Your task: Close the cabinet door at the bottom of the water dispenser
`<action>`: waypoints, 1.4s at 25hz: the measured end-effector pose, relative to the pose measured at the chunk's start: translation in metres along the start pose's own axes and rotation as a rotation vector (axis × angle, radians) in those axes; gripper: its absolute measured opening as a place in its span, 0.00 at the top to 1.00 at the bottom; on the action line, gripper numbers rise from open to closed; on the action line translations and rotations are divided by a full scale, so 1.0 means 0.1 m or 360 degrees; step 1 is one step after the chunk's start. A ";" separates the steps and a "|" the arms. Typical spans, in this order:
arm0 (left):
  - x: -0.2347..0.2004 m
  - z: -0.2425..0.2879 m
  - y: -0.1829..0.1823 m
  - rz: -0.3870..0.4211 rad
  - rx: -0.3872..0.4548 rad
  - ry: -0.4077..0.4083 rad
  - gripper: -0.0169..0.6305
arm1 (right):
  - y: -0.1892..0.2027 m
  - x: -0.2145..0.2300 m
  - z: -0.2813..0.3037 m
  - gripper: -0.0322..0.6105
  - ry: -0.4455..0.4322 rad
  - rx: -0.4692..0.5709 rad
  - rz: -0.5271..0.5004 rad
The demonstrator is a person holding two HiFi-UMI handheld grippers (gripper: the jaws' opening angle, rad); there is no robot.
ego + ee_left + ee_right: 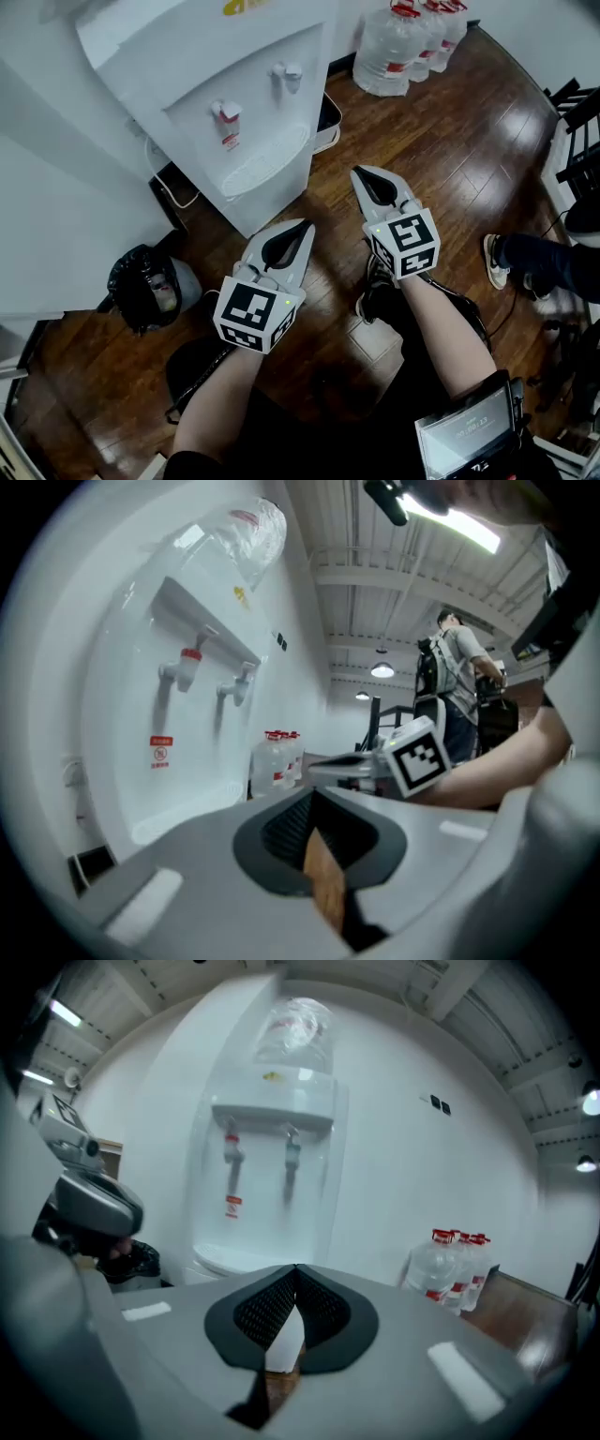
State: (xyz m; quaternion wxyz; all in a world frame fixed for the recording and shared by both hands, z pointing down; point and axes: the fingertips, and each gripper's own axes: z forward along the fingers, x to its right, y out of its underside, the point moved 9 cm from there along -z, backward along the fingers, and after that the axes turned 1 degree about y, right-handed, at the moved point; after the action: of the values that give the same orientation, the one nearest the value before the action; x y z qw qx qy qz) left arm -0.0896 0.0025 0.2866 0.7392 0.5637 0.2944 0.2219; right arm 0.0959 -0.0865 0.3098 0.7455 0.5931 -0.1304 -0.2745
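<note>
The white water dispenser [234, 103] stands ahead of me with a red tap [226, 112] and a grey tap [289, 72] over its drip tray [265, 161]. Its lower cabinet front [272, 204] shows only steeply from above, so I cannot make out the door. My left gripper [307, 225] is shut and empty, in the air just before that front. My right gripper [357, 172] is shut and empty too, off the dispenser's right side. The dispenser [272, 1166] faces the right gripper [295, 1269]. To the left of the left gripper [314, 794] rises the dispenser [187, 686].
Several large water bottles [398, 42] stand at the back right on the wooden floor [450, 159]. A black bin with a bag [145, 286] sits to the dispenser's left. Another person's shoe [495, 261] is at the right, and a person [459, 667] stands farther back.
</note>
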 end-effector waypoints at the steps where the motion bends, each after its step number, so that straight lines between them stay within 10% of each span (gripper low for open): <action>1: 0.03 -0.06 -0.01 -0.0040 0.0019 0.0003 0.95 | -0.09 -0.05 -0.20 0.95 -0.0026 0.0030 -0.0018; 12: 0.20 -0.79 -0.10 -0.0070 0.0141 -0.0217 0.94 | 0.08 -0.74 -1.00 0.95 -0.0222 0.0170 0.0335; 35: 0.41 -0.20 0.00 -0.0036 -0.0010 -0.0100 0.95 | -0.03 -0.68 -0.90 0.95 -0.0197 0.0168 0.0245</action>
State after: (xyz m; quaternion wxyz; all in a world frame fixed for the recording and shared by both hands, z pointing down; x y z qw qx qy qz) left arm -0.0735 0.0436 0.2754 0.7523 0.5646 0.2768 0.1967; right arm 0.0866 0.0247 0.2921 0.7227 0.6017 -0.2357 -0.2453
